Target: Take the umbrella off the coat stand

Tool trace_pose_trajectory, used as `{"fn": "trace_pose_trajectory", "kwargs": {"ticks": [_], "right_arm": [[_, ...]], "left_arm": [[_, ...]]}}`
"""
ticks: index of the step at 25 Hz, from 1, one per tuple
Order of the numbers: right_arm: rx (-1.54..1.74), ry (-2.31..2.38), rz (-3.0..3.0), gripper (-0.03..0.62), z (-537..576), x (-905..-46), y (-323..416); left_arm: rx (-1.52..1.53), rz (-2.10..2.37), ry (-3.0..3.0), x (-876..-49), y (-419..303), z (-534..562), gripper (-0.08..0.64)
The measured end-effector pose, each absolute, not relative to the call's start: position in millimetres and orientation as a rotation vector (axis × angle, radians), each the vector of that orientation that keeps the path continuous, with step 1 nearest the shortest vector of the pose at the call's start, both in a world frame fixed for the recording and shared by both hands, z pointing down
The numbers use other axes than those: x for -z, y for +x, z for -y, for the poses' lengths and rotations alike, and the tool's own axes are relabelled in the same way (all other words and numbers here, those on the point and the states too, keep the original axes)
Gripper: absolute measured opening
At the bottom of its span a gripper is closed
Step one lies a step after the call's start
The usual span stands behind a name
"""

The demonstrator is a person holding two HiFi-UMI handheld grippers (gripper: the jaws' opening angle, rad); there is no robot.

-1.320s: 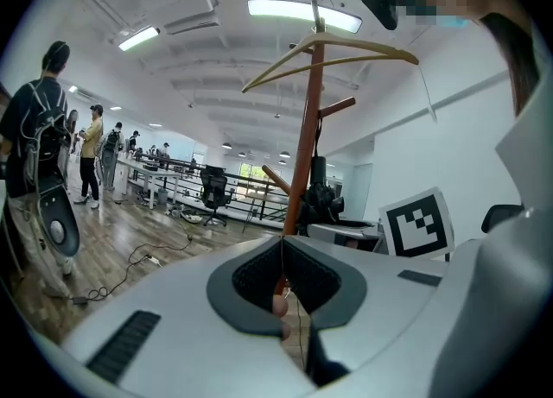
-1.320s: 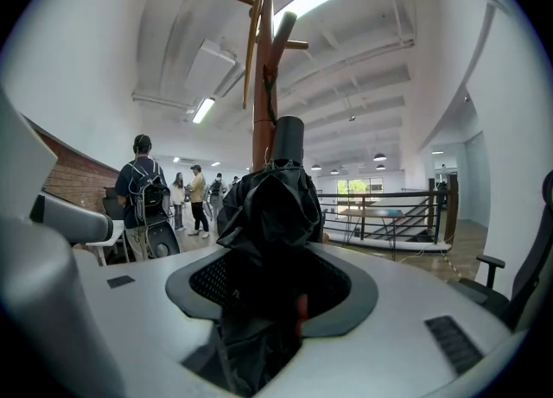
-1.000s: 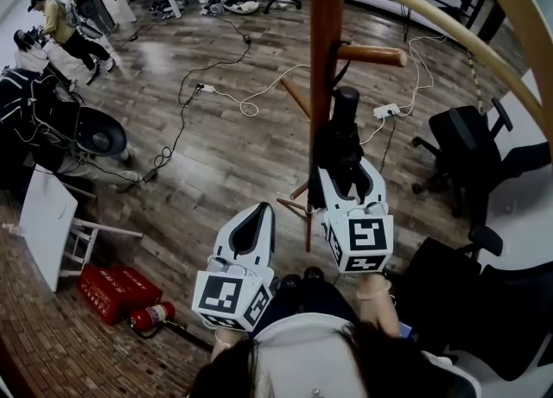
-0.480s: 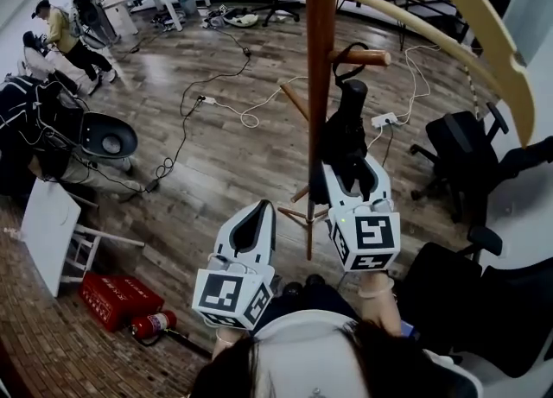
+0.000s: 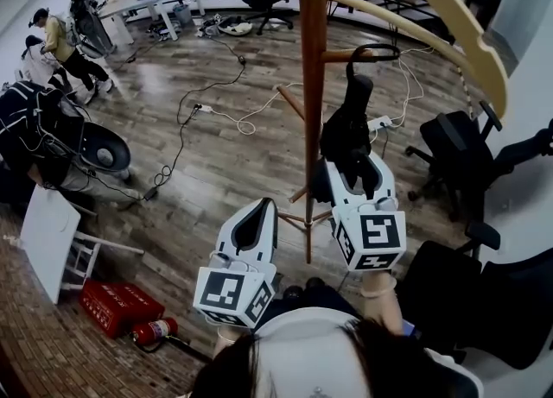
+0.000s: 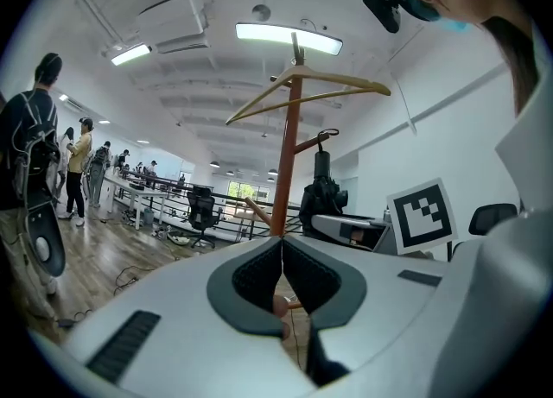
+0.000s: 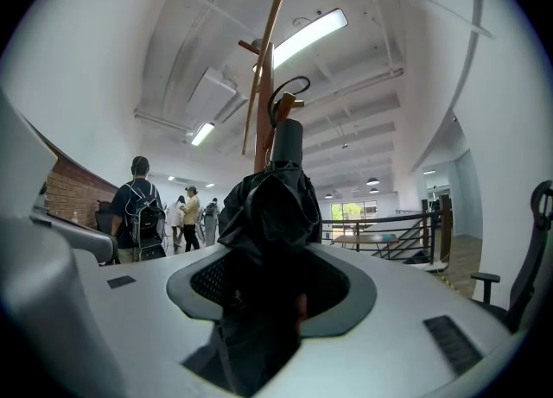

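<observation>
Umbrella (image 5: 348,129) hangs at 3 o'clock of coat stand (image 5: 312,85), strap loop (image 5: 373,49) on peg (image 5: 339,55). Right gripper (image 5: 350,172) fingers clamped on it; left gripper (image 5: 264,206) fingers together, empty. Unhook step: next lift needs loop clear of peg tip.

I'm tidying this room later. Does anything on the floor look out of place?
Yes. A white table lies tipped on its side at the left, legs sticking out sideways. Beside the red box, a fire extinguisher lies flat instead of standing.
</observation>
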State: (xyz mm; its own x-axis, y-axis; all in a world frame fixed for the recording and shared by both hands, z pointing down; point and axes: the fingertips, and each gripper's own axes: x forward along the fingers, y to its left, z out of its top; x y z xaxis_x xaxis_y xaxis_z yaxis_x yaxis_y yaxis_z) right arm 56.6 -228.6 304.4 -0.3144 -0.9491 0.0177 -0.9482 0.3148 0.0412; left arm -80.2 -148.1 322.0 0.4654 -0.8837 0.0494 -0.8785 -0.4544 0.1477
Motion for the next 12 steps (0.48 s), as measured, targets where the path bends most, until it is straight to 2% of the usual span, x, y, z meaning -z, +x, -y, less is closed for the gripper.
{"fn": "trace_pose_trajectory", "kwargs": {"ticks": [12], "right_arm": [[0.075,1.862,2.496,0.225,206,-291,68]], "left_arm": [[0.086,1.502,2.610,-310,-70,133,0.014]]}}
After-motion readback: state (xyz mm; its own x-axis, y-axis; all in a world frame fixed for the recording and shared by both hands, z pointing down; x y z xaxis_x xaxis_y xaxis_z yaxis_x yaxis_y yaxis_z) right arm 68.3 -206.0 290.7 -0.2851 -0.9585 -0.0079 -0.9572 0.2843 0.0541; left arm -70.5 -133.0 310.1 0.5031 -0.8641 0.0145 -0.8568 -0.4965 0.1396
